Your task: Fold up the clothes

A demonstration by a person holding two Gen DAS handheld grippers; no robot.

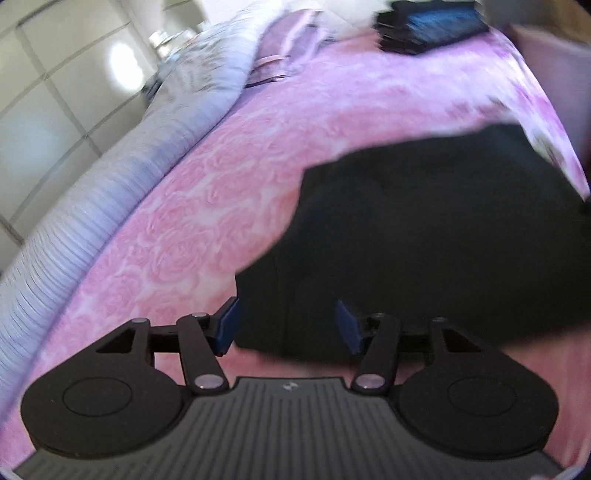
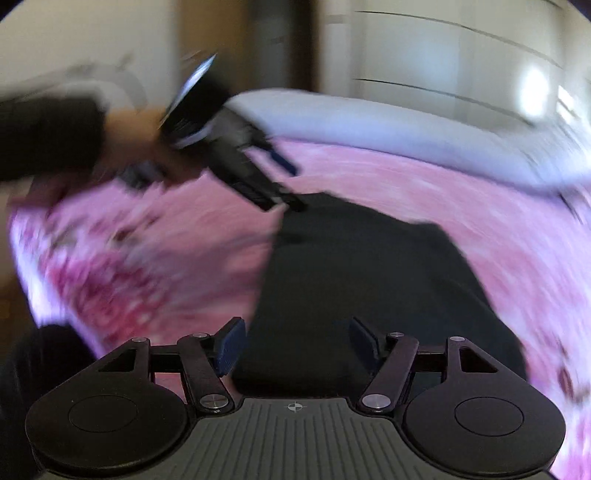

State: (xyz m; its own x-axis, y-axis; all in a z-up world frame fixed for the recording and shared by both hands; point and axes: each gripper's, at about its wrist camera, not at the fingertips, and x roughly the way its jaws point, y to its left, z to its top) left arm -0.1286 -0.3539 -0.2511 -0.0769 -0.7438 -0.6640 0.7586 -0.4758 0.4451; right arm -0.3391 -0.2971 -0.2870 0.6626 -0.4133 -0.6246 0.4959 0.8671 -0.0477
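Note:
A black garment [image 1: 436, 236] lies flat on the pink rose-patterned bedspread [image 1: 229, 177]. My left gripper [image 1: 288, 326] hovers over the garment's near left corner. It is open, its blue pads [image 1: 227, 325] spread with the cloth showing below them, not pinched. In the right wrist view the same black garment [image 2: 354, 280] runs away from me. My right gripper [image 2: 298, 345] stands open over its near edge, and nothing is clamped. The left gripper [image 2: 291, 184], held in a person's hand [image 2: 129, 129], sits blurred at the garment's far corner.
A stack of dark folded clothes [image 1: 428, 26] rests at the far end of the bed. A grey-white striped duvet [image 1: 147, 147] is bunched along the bed's left side, with a purple pillow [image 1: 291, 40] beyond it. Glossy wardrobe doors [image 1: 55, 92] stand past the duvet.

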